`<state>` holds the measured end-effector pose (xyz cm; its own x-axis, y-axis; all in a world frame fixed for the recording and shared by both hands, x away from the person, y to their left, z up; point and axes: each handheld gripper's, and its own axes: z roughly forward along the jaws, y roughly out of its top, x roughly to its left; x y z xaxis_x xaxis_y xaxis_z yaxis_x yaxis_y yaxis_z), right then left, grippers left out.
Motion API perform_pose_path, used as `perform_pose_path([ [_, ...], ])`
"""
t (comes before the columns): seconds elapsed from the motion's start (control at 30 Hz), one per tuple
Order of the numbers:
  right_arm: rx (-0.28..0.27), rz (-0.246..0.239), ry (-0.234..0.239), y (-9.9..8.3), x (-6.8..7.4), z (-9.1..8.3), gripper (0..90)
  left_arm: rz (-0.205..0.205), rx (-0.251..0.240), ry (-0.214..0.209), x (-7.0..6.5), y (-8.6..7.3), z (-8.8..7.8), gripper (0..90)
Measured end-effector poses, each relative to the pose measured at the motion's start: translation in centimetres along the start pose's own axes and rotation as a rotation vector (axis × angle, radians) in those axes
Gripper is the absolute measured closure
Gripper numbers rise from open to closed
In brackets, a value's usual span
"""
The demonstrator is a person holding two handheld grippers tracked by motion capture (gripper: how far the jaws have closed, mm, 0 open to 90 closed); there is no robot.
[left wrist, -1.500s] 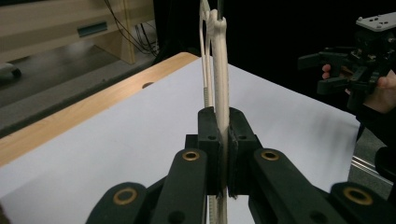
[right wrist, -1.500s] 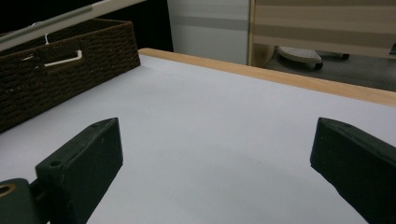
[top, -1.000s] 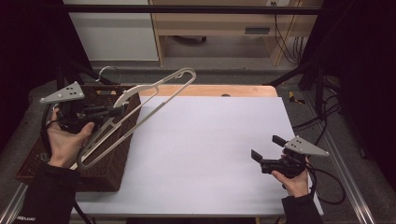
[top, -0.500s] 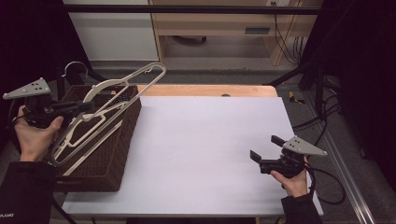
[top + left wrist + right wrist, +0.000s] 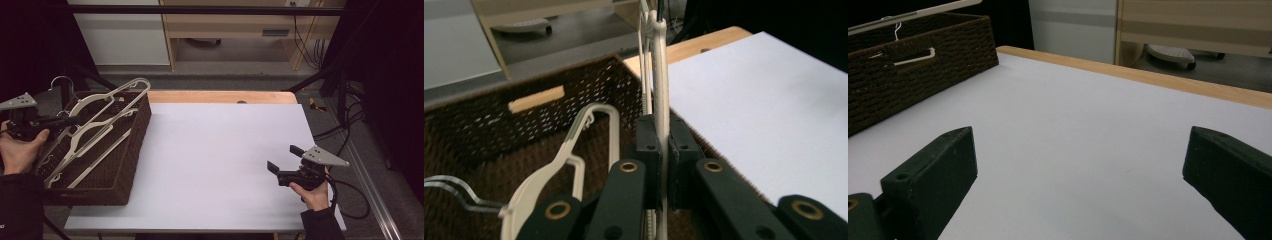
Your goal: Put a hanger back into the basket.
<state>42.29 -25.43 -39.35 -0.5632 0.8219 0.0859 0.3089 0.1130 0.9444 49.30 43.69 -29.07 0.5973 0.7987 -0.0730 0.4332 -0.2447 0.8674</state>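
A cream plastic hanger (image 5: pixel 117 95) hangs tilted over the brown wicker basket (image 5: pixel 134 150) at the table's left. My left gripper (image 5: pixel 72 120) is shut on it. In the left gripper view the jaws (image 5: pixel 663 135) pinch one thin bar of the hanger (image 5: pixel 659 75), which runs straight up between the pads. Another cream hanger (image 5: pixel 82 147) (image 5: pixel 569 155) with a metal hook lies inside the basket. My right gripper (image 5: pixel 283 158) rests low over the white tabletop at the right, open, with nothing between its jaws (image 5: pixel 1078 170).
The white tabletop (image 5: pixel 215 160) spreads between the basket and the right gripper, with a wooden strip (image 5: pixel 220 96) along its far edge. The basket (image 5: pixel 908 60) stands far left in the right gripper view. A cable (image 5: pixel 350 200) trails from the right gripper.
My left gripper has carried the hanger to the left and a little down, from above the basket's right edge to over the basket. The right gripper has stayed still.
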Motion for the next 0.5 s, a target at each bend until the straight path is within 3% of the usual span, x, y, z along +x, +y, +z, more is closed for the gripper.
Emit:
perform_pose_path([
  [0.33,0.004,0.0,0.0,-0.1,0.0,0.1,1.4,-0.019,0.055,0.035,1.8,-1.9,0.4,86.2],
  [0.5,0.002,0.001,-0.002,0.0,0.0,0.1,1.4,-0.044,0.08,0.019,1.9,-3.0,1.1,86.2],
])
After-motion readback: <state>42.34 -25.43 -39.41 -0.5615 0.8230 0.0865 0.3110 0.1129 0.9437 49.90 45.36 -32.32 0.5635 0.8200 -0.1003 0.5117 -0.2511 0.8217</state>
